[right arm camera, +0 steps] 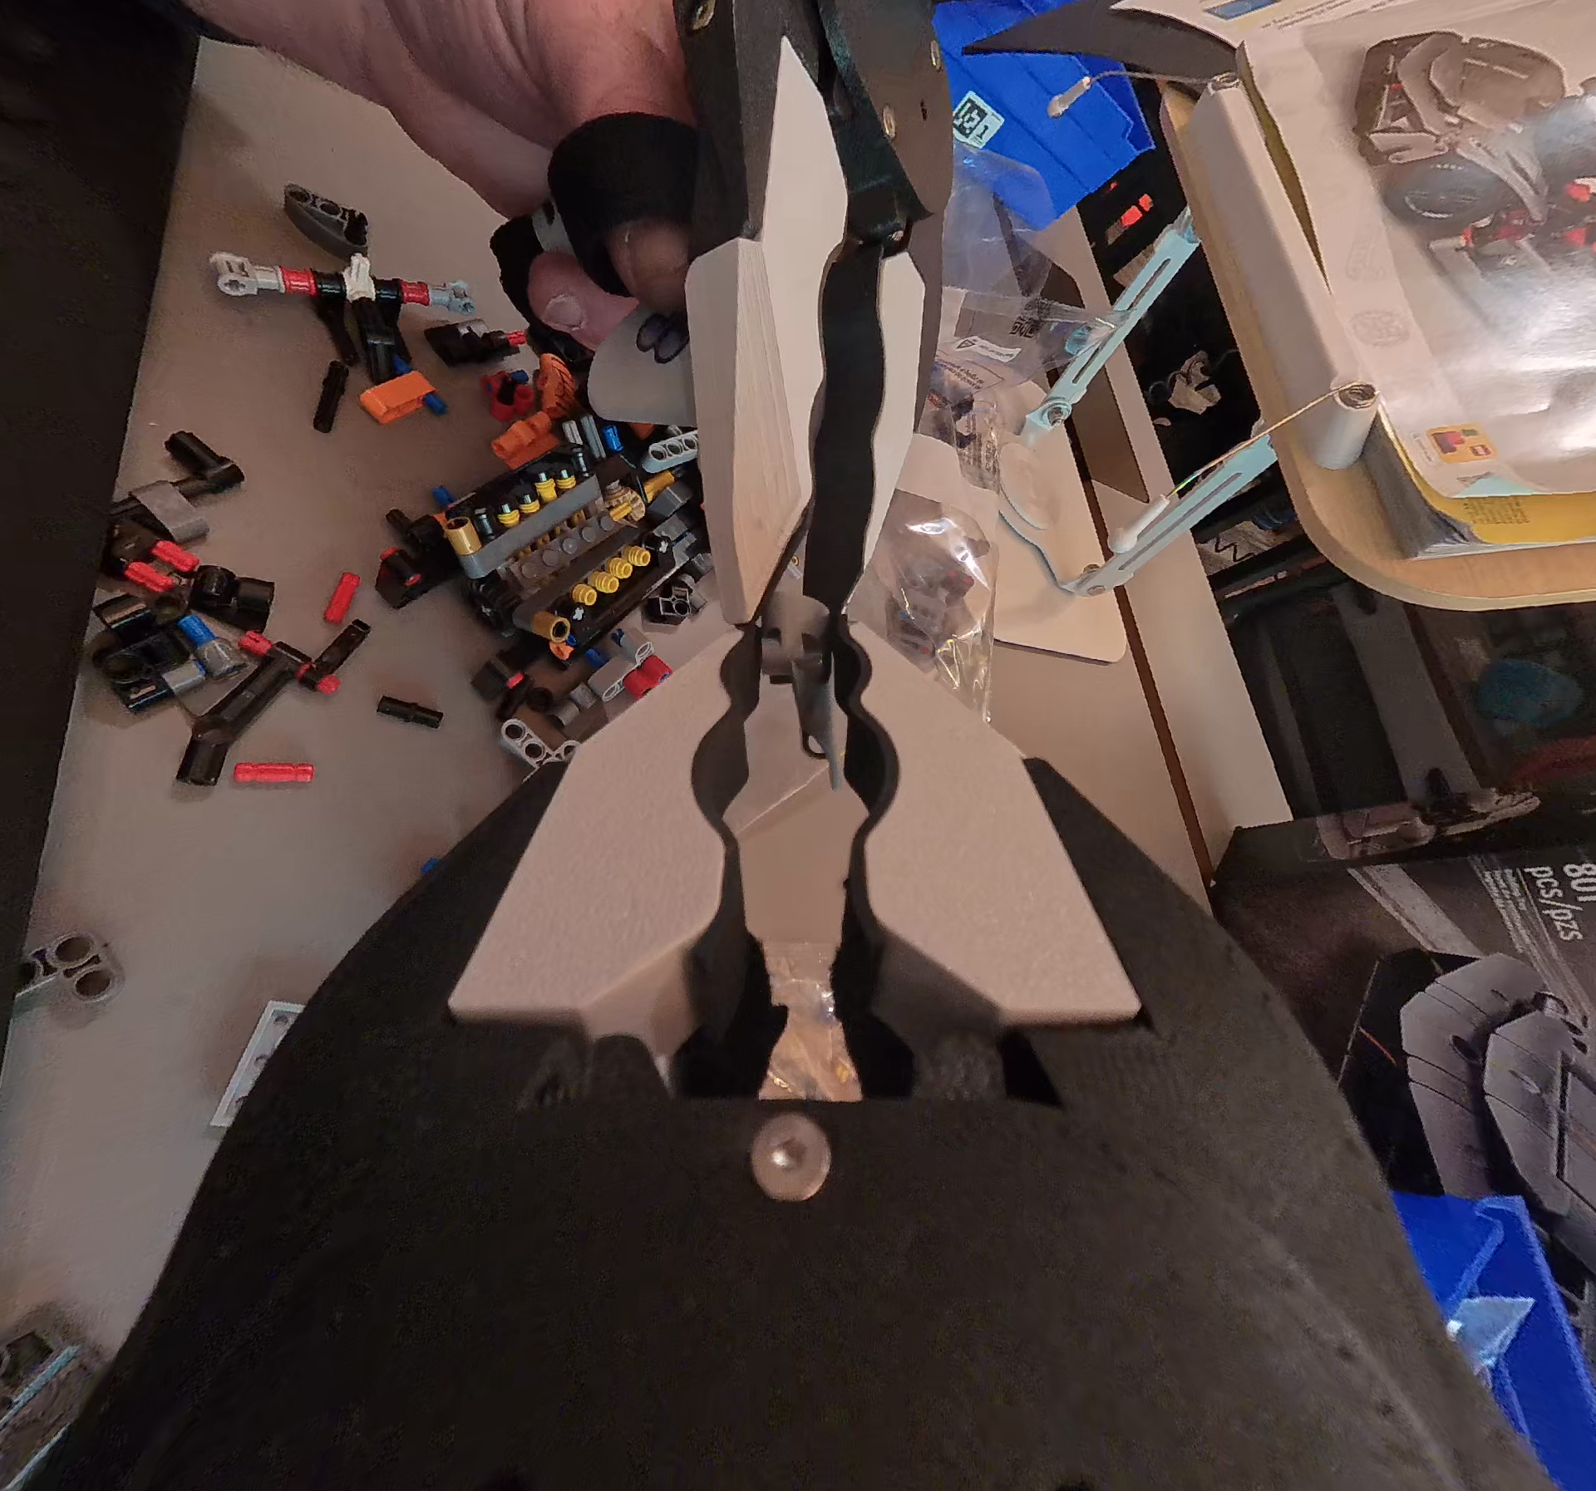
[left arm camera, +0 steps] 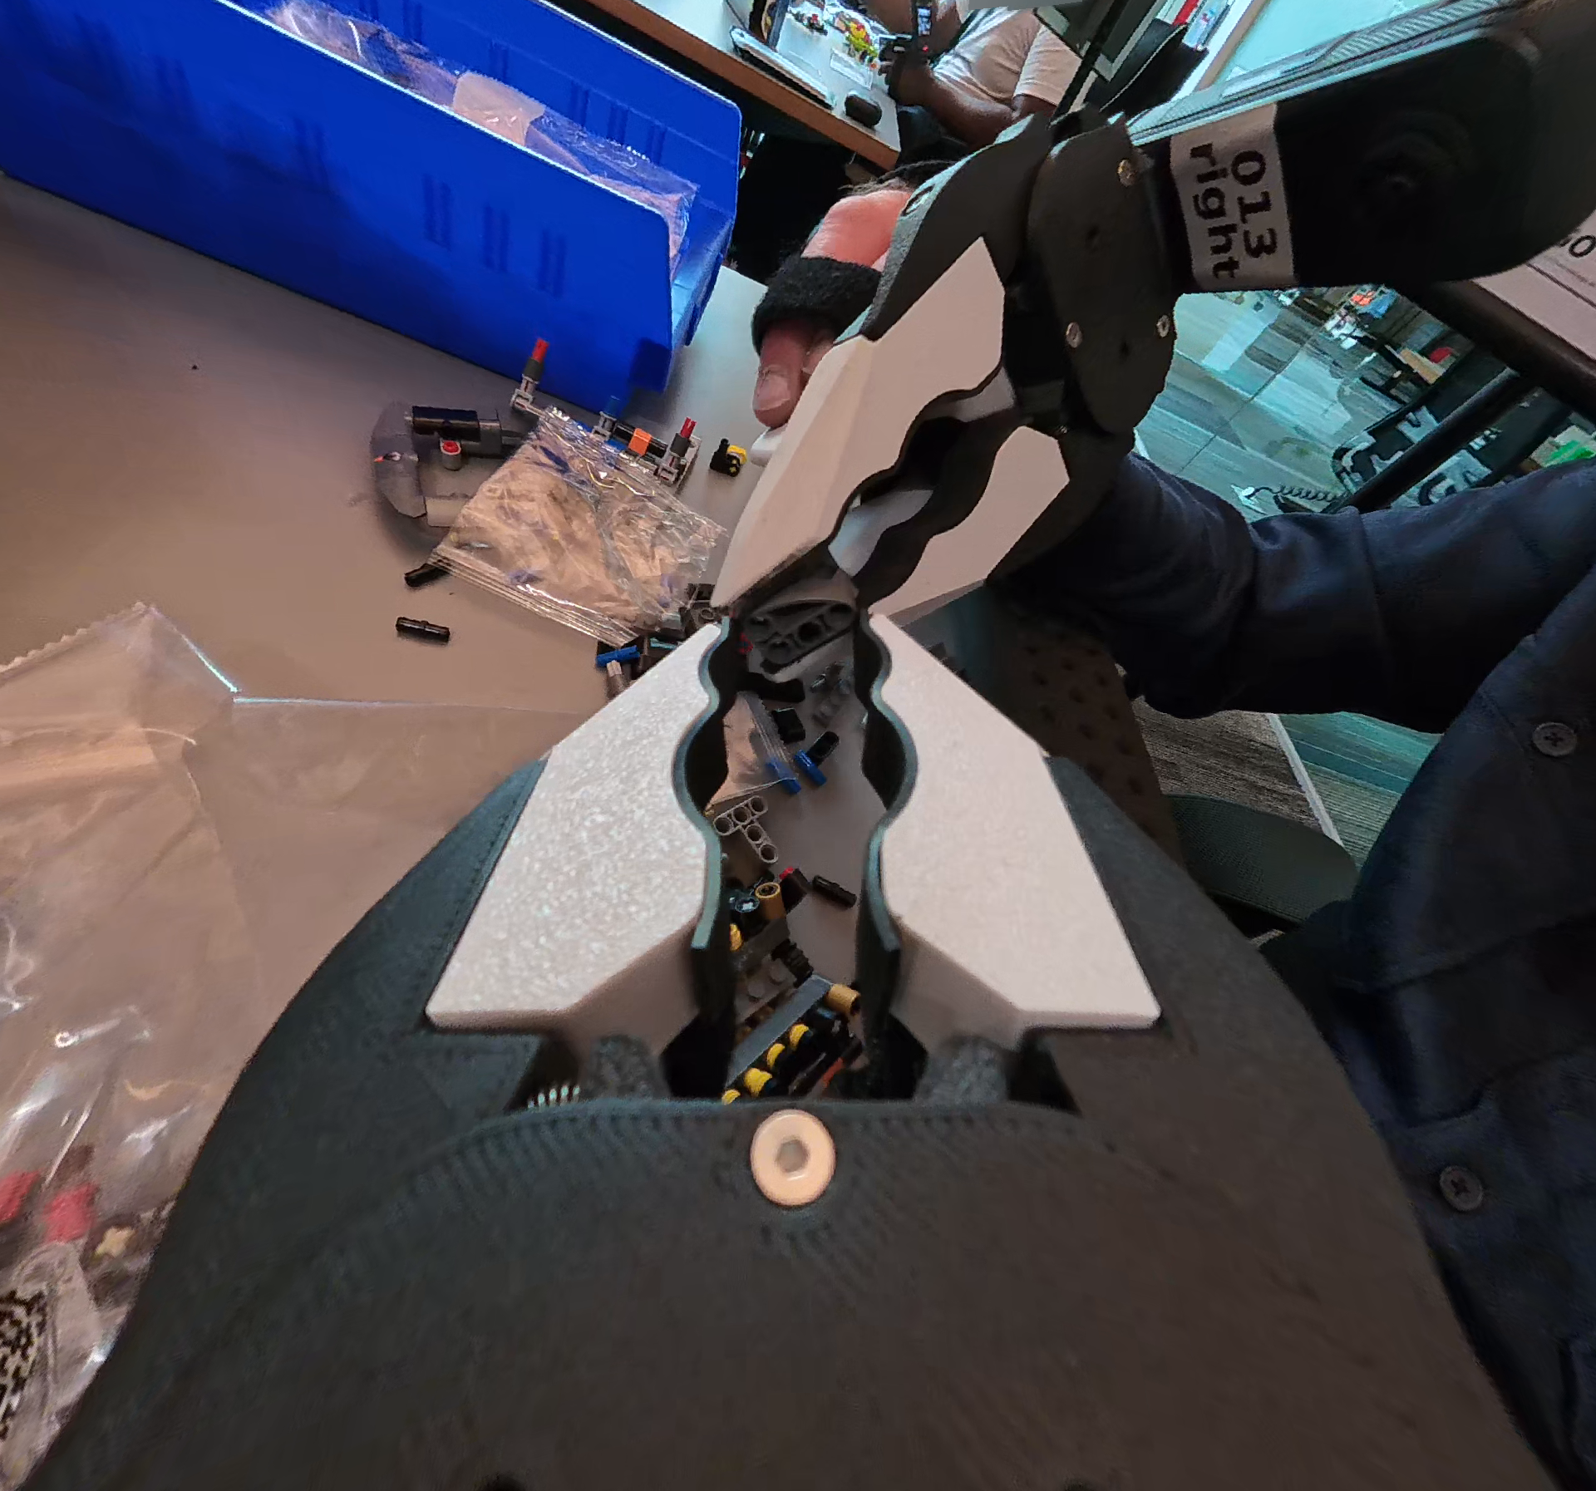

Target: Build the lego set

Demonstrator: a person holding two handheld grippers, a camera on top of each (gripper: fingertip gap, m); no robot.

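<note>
A small dark grey lego piece point(left arm camera: 799, 629) hangs above the table between both grippers; in the right wrist view it point(right arm camera: 799, 655) reaches down between my fingers. My left gripper point(left arm camera: 794, 638) is shut on it from below. My right gripper point(left arm camera: 782, 577) comes in from the upper right and is shut on its top edge. In the right wrist view my right gripper point(right arm camera: 794, 638) grips the piece and the left gripper point(right arm camera: 794, 586) meets it from above. A partly built black and grey lego block with yellow pins point(right arm camera: 553, 543) lies on the table below.
Loose lego pieces point(right arm camera: 216, 629) and an axle assembly point(right arm camera: 345, 288) are scattered on the table. A blue bin point(left arm camera: 345, 154) stands at the back. Plastic bags point(left arm camera: 587, 534) lie about. An instruction booklet on a stand point(right arm camera: 1425, 241) and the lego box point(right arm camera: 1468, 1018) are at the right. Both grippers' tips are close together, under 4 cm apart. From either gripper's tips it is about 20 centimetres to the axle assembly point(right arm camera: 345, 288).
</note>
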